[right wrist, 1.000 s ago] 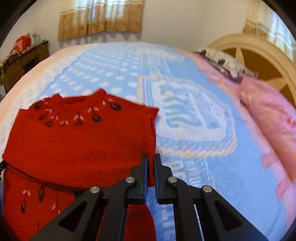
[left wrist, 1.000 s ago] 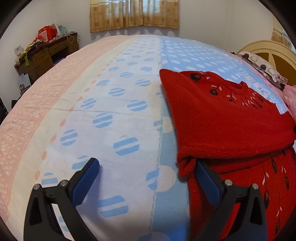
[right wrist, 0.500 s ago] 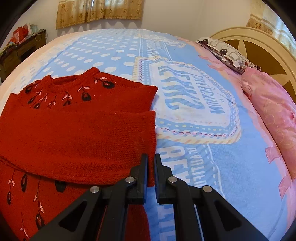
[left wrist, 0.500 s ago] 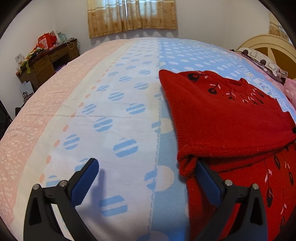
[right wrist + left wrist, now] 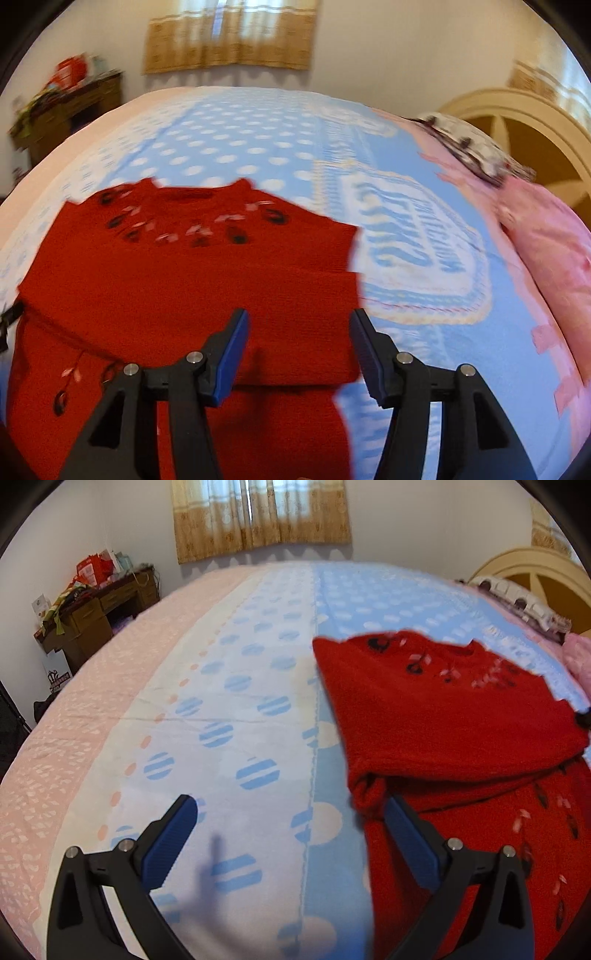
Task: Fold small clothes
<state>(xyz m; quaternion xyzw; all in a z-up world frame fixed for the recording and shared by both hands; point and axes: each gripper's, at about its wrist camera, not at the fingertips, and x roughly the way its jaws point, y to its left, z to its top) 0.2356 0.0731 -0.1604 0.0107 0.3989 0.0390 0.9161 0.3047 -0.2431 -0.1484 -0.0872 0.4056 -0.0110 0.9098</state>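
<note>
Sweater [image 5: 454, 716], red knit with dark and pale motifs at the neckline, is laid on the bed [image 5: 229, 709] and fills the right half of the left wrist view and the lower left of the right wrist view. A folded band is seen laid across the body below the neckline, probably the sleeves; its end is bunched into a small roll [image 5: 369, 794] at the sweater's left edge.

Left tongs [image 5: 288, 823] are spread wide; nothing is held. The right pad [image 5: 410, 845] is seen just beside the bunched roll, contact cannot be confirmed; the left pad [image 5: 170, 834] is over bare sheet. Right tongs [image 5: 299, 350] are part open and empty, placed over the right end of the folded band [image 5: 229, 295], whose edge lies by the right pad. Both views are motion-blurred.

Step judged: cross fold laid down and let go, roughly mid-task. Lower body is seen unfolded toward the bottom of both frames.

Next move, as judged: the bunched end would need flattening, then the hem would have to be gripped at both corners and brought up evenly to the neckline.

Pink pillow [image 5: 546, 236] is seen at the right, headboard [image 5: 532, 122] at upper right, desk [image 5: 96, 616] at upper left, curtains [image 5: 258, 517] at top.
</note>
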